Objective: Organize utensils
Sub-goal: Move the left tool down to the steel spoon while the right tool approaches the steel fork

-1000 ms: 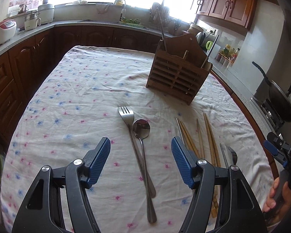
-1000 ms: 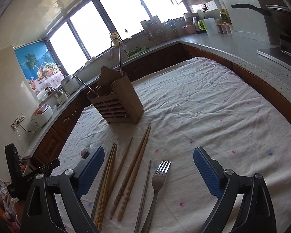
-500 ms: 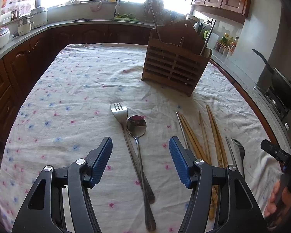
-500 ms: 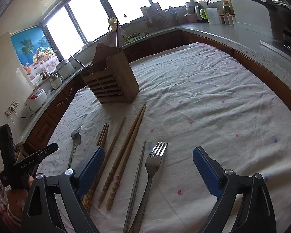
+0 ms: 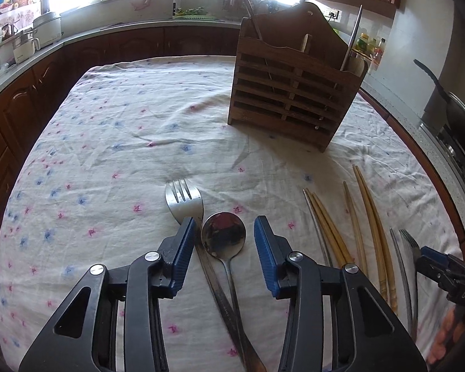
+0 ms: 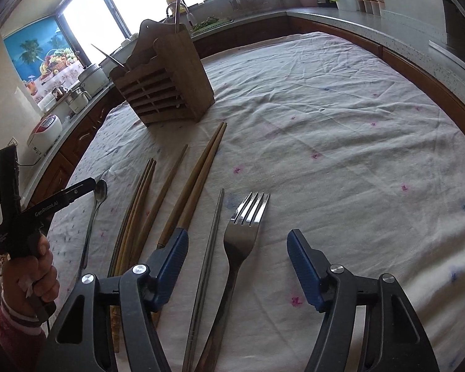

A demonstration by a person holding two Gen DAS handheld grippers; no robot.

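A wooden slatted utensil holder [image 5: 291, 93] stands on the floral tablecloth; it also shows in the right wrist view [image 6: 164, 93]. My left gripper [image 5: 224, 241] is open, low over a spoon [image 5: 223, 235] whose bowl lies between its fingers, with a fork [image 5: 183, 198] just left of it. My right gripper [image 6: 237, 260] is open, low over a second fork [image 6: 245, 226] and a metal chopstick [image 6: 210, 238]. Several wooden chopsticks [image 6: 192, 186] lie left of it, also seen in the left wrist view [image 5: 365, 217].
The table [image 5: 124, 124] stands in a kitchen with a counter around it. A pan [image 5: 458, 117] sits on the stove at right. A rice cooker [image 6: 45, 130] and pots sit on the counter at left.
Both grippers have moved forward and down toward the utensils. The left jaws have narrowed around the spoon's bowl. The right gripper now straddles the fork.
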